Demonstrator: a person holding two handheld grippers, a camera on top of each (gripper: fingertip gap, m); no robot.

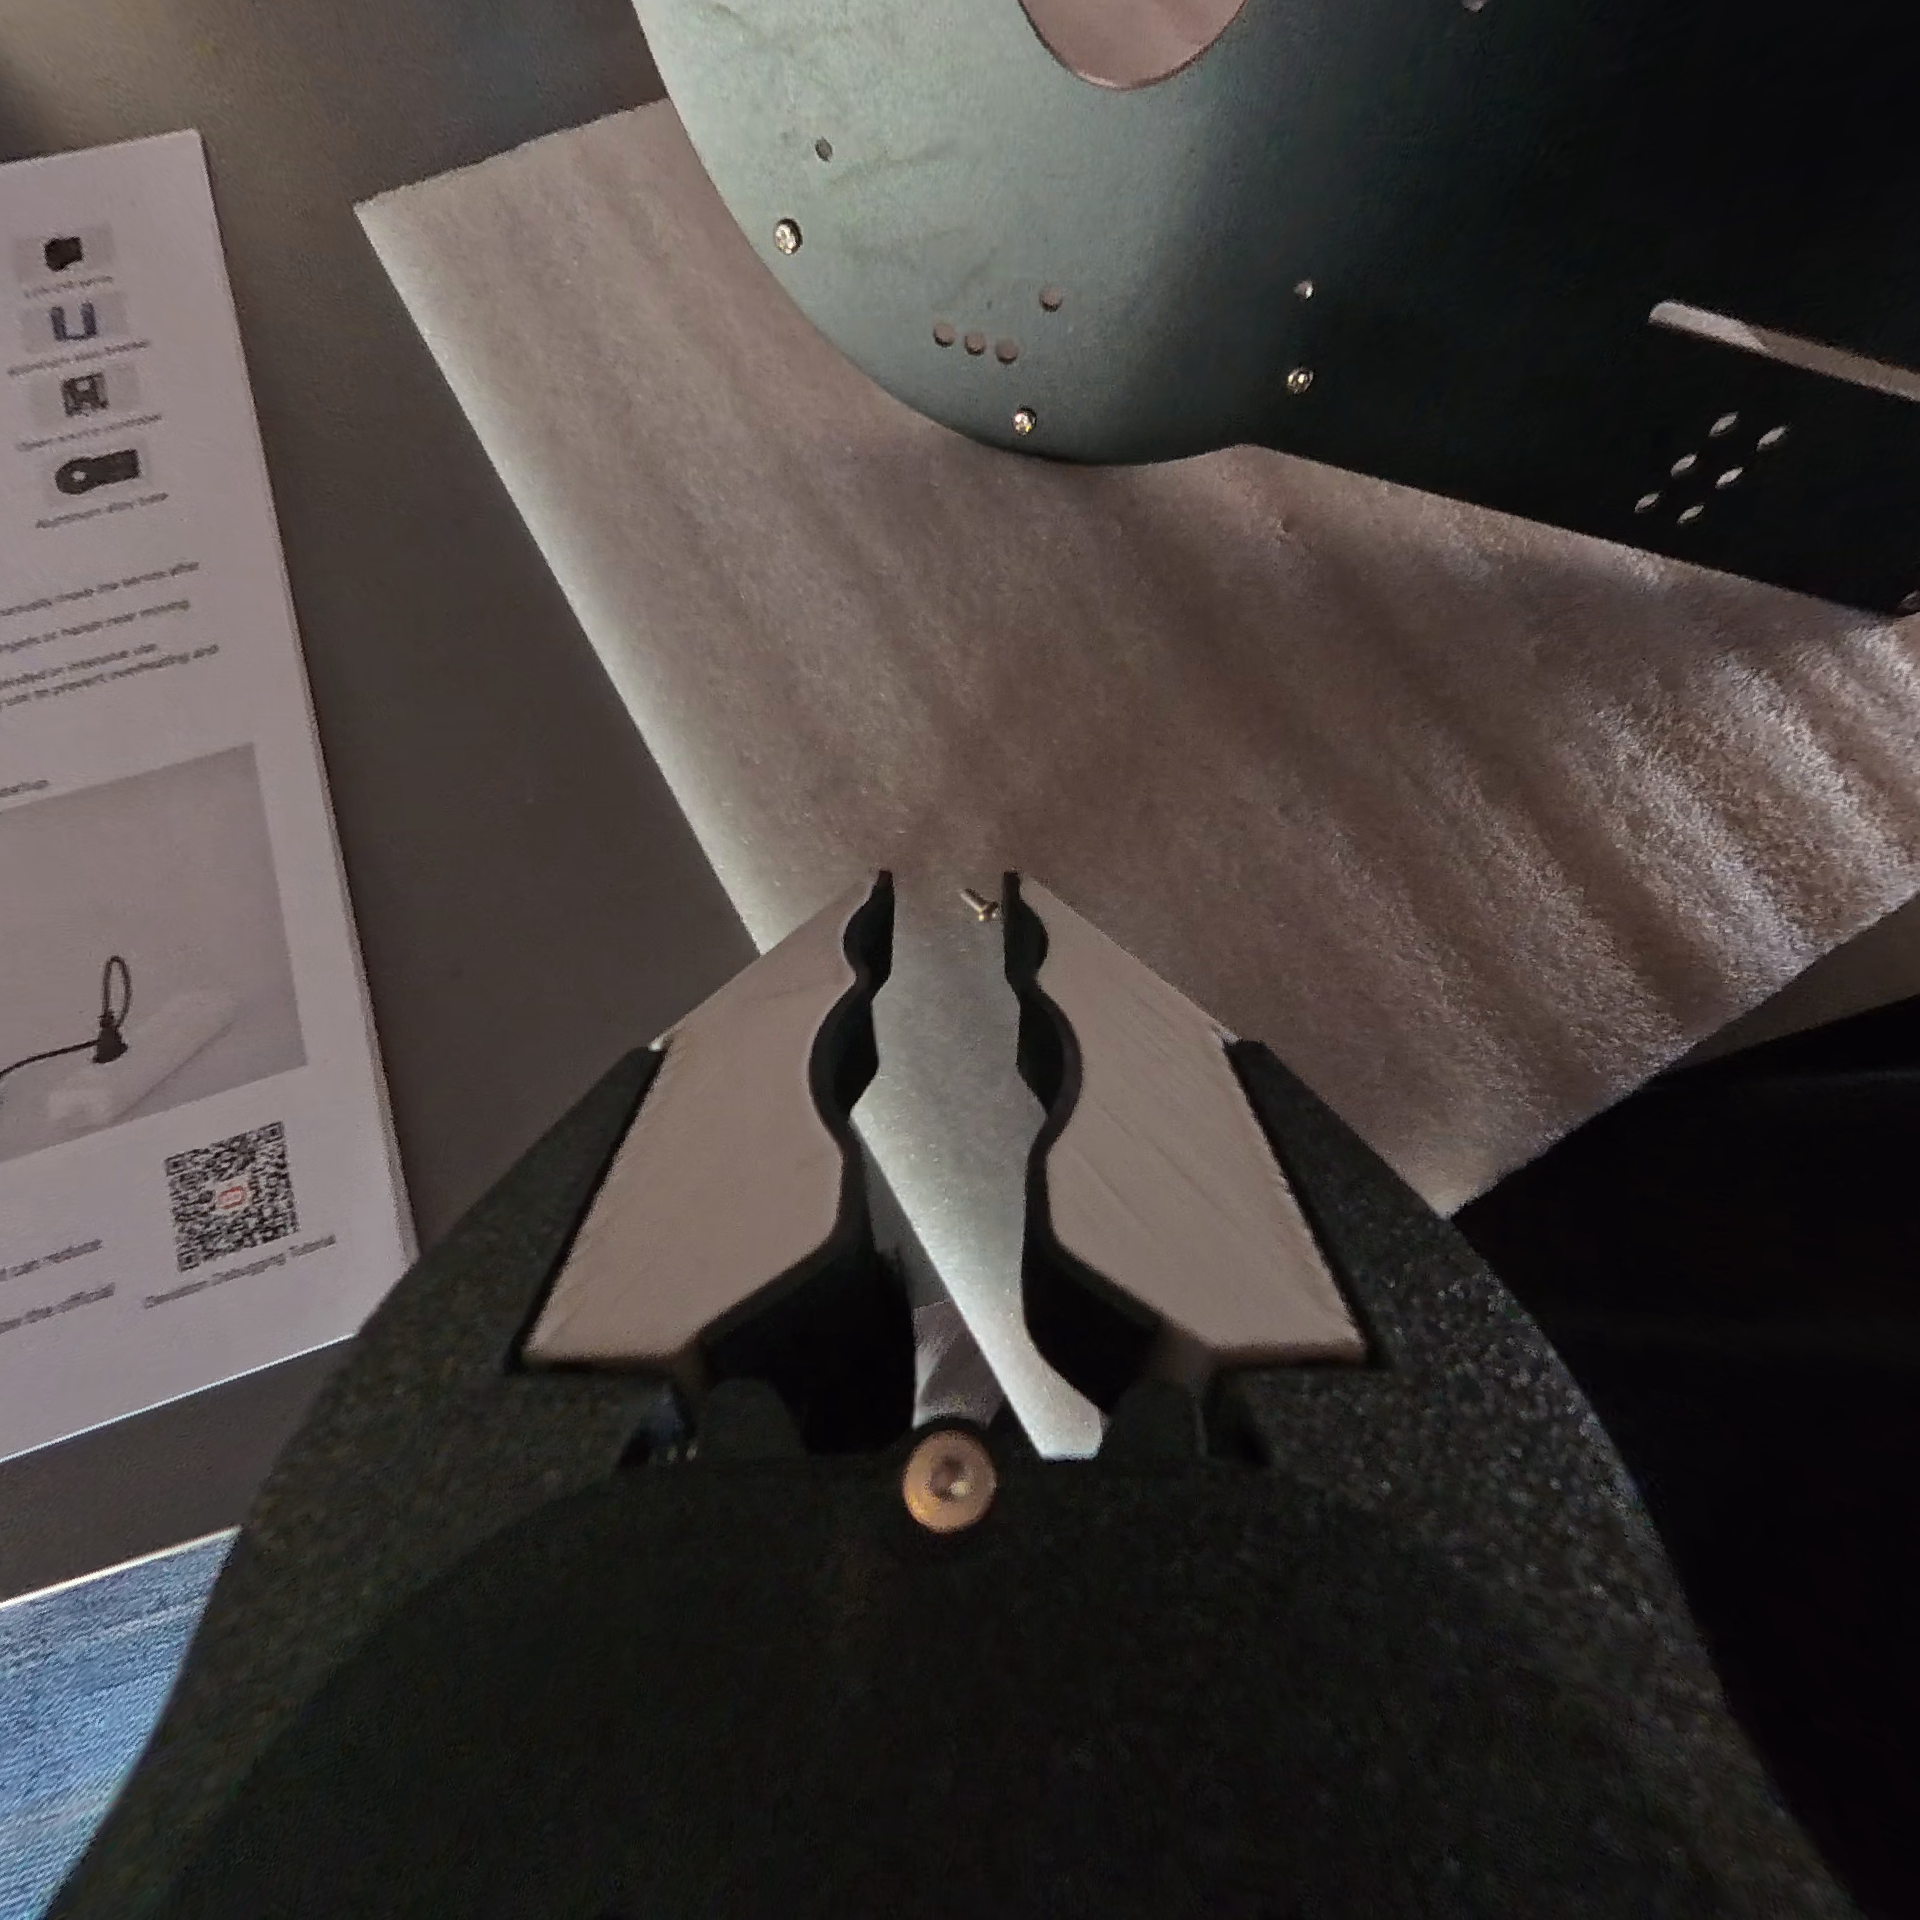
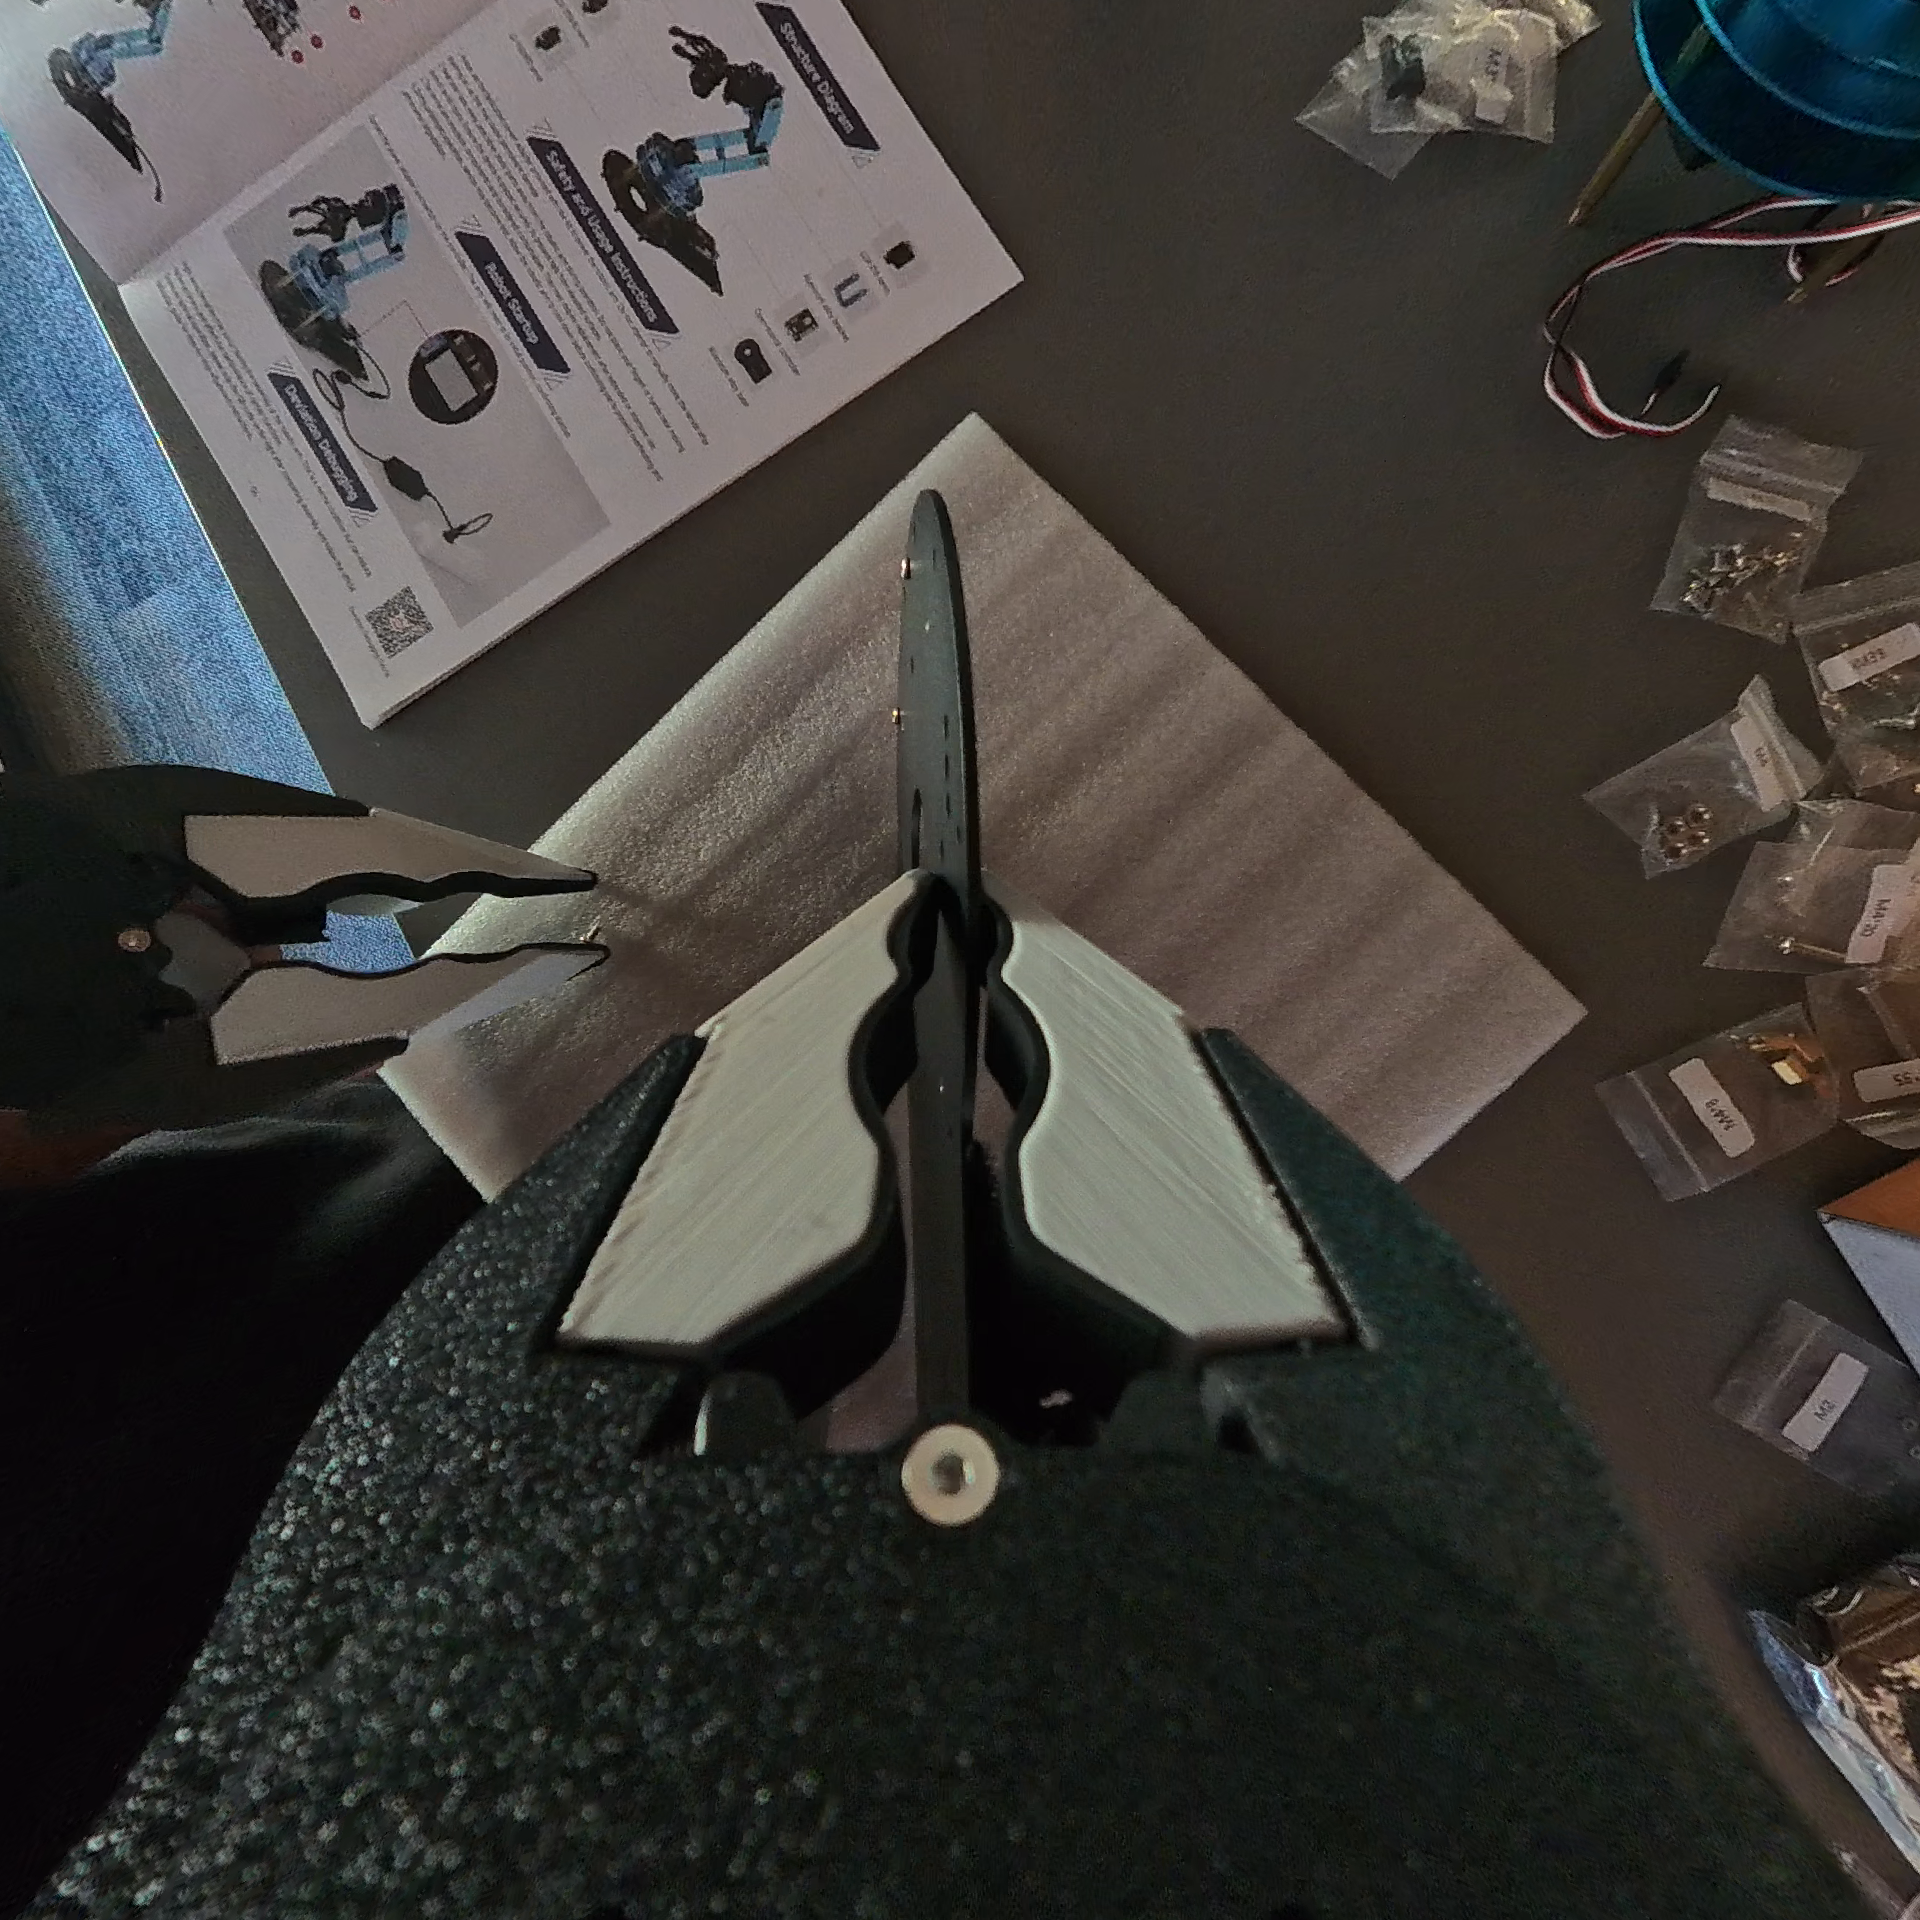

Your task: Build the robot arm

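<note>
My left gripper is open by a narrow gap, low over a white foam sheet. A tiny silver screw lies on the foam between its fingertips, close to the right one. A black metal plate with holes and screws hangs above the foam, ahead of this gripper. My right gripper is shut on that plate and holds it edge-on, upright over the foam. The left gripper also shows at the left of the right wrist view, with the screw at its lower tip.
A printed instruction booklet lies open on the dark table at the far left; it also shows in the left wrist view. Several small clear bags of hardware lie at the right. A blue round part with striped wires sits at the far right. Tip to tip, the grippers are about 20 cm apart.
</note>
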